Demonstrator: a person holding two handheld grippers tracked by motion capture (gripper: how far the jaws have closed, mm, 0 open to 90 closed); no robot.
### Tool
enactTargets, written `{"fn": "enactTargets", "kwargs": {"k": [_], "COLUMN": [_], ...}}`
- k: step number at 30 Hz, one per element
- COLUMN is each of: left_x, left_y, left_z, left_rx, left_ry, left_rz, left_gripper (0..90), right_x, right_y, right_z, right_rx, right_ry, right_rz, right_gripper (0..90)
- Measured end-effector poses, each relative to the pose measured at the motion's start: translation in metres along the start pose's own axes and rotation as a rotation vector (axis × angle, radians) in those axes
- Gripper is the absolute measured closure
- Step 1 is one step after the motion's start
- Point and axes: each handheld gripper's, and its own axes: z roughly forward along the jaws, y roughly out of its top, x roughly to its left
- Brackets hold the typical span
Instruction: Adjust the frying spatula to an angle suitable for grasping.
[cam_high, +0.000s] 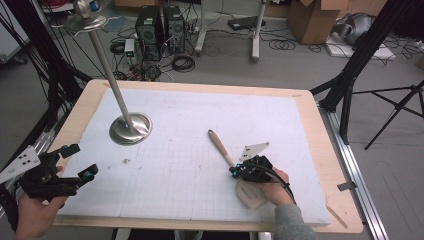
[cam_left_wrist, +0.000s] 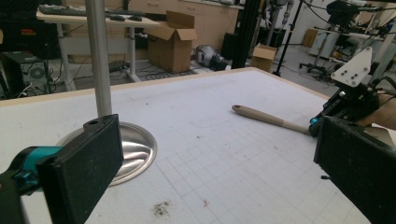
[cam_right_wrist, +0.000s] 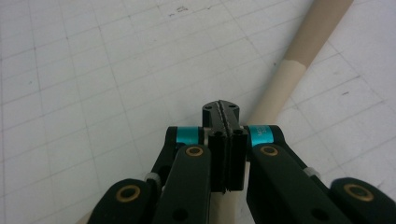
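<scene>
Nearest the lens, your right gripper (cam_right_wrist: 221, 109) has its two black jaws pressed flat together with nothing between them; it is clenched on air, not on the spatula (cam_right_wrist: 299, 56); the pale handle runs just beside the closed tips, passing under the jaws and slanting up toward the top right of the right gripper view. From the high view, that right gripper (cam_high: 235, 171) sits over the spatula's (cam_high: 220, 145) neck, where handle meets blade; the long axis runs from the blade at your right hand (cam_high: 272, 189) diagonally away and leftward toward the mat's middle; so the handle lies ahead of the tips, along their line rather than across it. Your left gripper (cam_high: 80, 162) waits at the near left corner of the table (cam_high: 330, 130), jaws wide apart and holding nothing, well apart from the spatula; the right hand is plainly the nearer one. Farther out, the steel stand (cam_high: 130, 127) rests on its round base toward the far left.
</scene>
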Motion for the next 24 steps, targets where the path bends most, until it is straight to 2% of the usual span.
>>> {"fn": "enactTargets", "kwargs": {"k": [17, 24], "left_x": [0.0009, 0.0007], "left_y": [-0.0008, -0.0012], "left_z": [-0.0058, -0.0052], "left_rx": [-0.006, -0.005], "left_ry": [0.009, 0.008], "left_rz": [-0.007, -0.008], "left_gripper": [1.7, 1.7], "right_x": [-0.0072, -0.0085], "right_y": [-0.0062, -0.0076], "right_z": [-0.0074, -0.0101], "right_rx": [0.001, 0.006], "right_ry": [0.012, -0.003], "right_rz": [0.001, -0.030], "right_gripper": [90.0, 90.0]}}
